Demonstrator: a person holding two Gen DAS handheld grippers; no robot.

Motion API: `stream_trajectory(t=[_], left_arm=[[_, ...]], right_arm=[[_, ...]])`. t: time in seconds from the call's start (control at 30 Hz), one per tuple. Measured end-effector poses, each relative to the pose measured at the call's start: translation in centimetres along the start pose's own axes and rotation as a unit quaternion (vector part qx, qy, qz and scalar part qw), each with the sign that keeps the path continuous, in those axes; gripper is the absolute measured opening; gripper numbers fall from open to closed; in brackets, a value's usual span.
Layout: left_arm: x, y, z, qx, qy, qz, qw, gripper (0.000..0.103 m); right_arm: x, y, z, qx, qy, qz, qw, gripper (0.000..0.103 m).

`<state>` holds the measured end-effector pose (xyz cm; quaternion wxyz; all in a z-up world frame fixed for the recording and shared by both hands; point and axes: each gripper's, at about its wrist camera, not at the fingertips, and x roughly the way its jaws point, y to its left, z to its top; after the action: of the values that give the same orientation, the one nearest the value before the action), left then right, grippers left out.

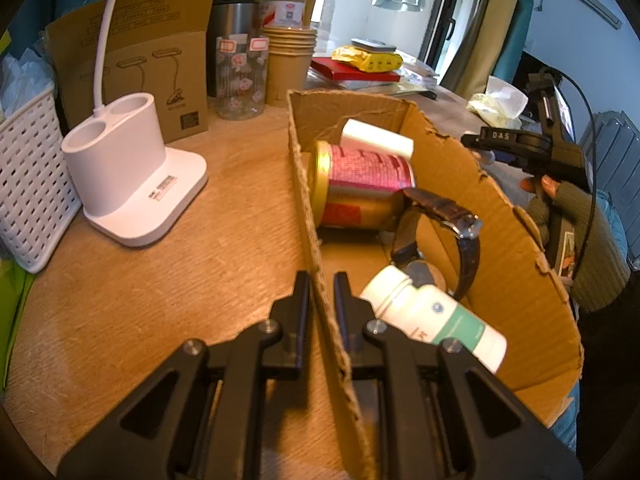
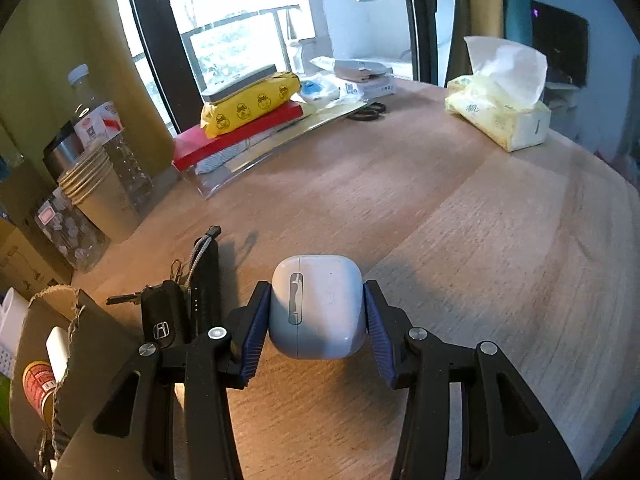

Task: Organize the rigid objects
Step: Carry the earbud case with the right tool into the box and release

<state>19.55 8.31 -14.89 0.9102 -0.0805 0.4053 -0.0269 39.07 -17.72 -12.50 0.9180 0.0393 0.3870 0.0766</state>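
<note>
My left tool (image 1: 322,280) pinches the side wall of the cardboard box (image 1: 500,248) on the desk (image 2: 440,200); inside lie a can (image 1: 360,188), pill bottle (image 1: 432,316) and watch (image 1: 460,232). My right tool (image 2: 316,308) grips the white earbud case (image 2: 318,306) beside the car key (image 2: 162,316).

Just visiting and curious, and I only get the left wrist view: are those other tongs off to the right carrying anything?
Observer: Yes, the right tongs are clamped on a pale blue rounded plastic earbud case.
Operator: Anything else waiting on the wooden table there?
Observer: A black car key fob with a silver badge lies just left of the tongs.
Operator: Alone?
Observer: No, a black ridged bar with a grey cord lies alongside it.
</note>
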Motion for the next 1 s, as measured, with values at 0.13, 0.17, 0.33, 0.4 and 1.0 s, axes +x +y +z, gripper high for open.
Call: stream_trajectory(t=[0.13,0.17,0.33,0.4,1.0], left_arm=[[0.0,0.0,0.0,0.000,0.000,0.000,1.0000,0.014],[0.0,-0.1,0.0,0.000,0.000,0.001,1.0000,0.014],[0.1,-0.2,0.0,0.002,0.001,0.003,1.0000,0.014],[0.1,-0.3,-0.1,0.003,0.001,0.005,1.0000,0.014],[0.1,-0.4,-0.1,0.003,0.001,0.006,1.0000,0.014]], right_arm=[[-1.4,0.6,-1.2,-0.001,0.008,-0.003,1.000,0.049],[-1.8,0.8,-1.5,-0.003,0.010,0.001,1.000,0.049],[-5.5,2.4,-3.2,-0.035,-0.013,0.006,0.999,0.049],[-6.7,3.0,-3.9,-0.046,-0.019,0.011,0.999,0.049],[-14.0,7.7,-7.4,-0.084,-0.063,0.051,0.993,0.049]])
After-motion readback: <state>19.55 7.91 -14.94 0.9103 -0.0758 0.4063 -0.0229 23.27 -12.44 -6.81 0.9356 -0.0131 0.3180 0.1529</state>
